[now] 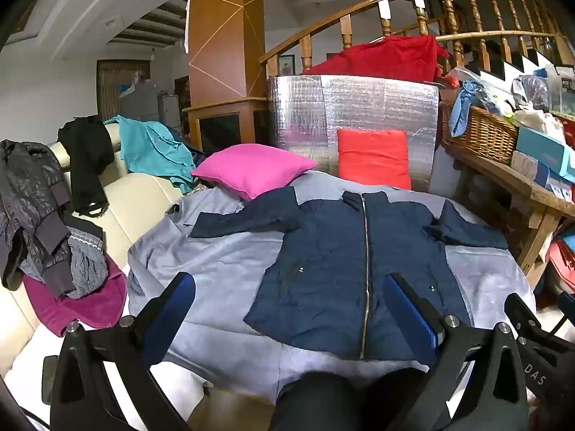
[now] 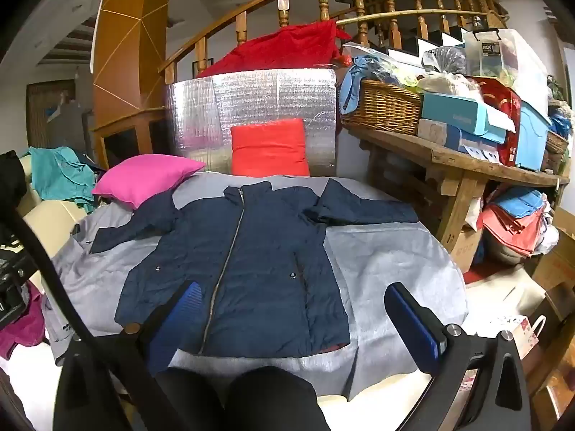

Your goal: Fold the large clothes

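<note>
Although both claws are raised and ready, no fold has yet been made. Left claw (image 1: 289,309) and right claw (image 2: 289,319) each stand at full spread, blue pads well apart, nothing between them and nothing touched. Directly below them, at the near edge, the person's dark-clad knees (image 2: 251,395) show. Just beyond the claw tips lies the navy jacket (image 2: 244,265), front up, zip closed, hem nearest the claws and collar farthest; both sleeves extend outward to either side, unfolded. It rests flat on a grey sheet (image 2: 388,262) that covers the working surface. Judged from this layout, the spreading stage is complete and every fold remains: sleeves inward, then body doubled. Beyond the collar sit a pink cushion (image 2: 147,176), ahead and to the left, and a red cushion (image 2: 269,147) against a silver foil panel (image 2: 251,97). Farther left of the left claw, unfolded garments (image 1: 43,208) are heaped on a cream sofa (image 1: 140,194), apparently awaiting their turn.
</note>
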`<act>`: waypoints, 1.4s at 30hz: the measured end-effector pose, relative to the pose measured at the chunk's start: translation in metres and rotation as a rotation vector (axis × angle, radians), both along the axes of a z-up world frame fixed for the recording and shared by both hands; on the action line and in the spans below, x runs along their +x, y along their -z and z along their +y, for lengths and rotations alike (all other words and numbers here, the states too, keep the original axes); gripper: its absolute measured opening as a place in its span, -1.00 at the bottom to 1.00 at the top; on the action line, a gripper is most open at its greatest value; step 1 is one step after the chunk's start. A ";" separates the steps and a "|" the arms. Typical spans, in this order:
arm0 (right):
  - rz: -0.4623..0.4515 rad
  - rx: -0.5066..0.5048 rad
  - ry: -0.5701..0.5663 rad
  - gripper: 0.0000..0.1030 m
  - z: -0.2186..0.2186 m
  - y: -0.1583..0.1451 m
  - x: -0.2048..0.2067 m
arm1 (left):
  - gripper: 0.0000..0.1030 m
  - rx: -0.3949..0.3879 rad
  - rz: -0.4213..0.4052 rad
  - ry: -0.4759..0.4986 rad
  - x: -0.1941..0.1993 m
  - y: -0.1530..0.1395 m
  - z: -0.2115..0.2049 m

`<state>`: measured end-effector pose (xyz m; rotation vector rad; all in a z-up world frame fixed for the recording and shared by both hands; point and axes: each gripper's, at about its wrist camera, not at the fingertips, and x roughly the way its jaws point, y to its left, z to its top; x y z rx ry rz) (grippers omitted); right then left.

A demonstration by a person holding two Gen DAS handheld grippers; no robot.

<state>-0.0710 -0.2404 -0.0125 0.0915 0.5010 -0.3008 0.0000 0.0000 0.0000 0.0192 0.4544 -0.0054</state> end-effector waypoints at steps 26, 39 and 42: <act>0.026 -0.004 0.003 1.00 0.001 0.001 0.000 | 1.00 0.034 0.019 0.026 0.001 0.005 -0.008; 0.031 -0.006 0.001 1.00 -0.001 0.001 0.001 | 1.00 0.038 0.023 0.028 0.002 0.008 -0.009; 0.032 -0.008 0.000 1.00 -0.001 0.000 0.001 | 1.00 0.037 0.024 0.031 0.002 0.007 -0.009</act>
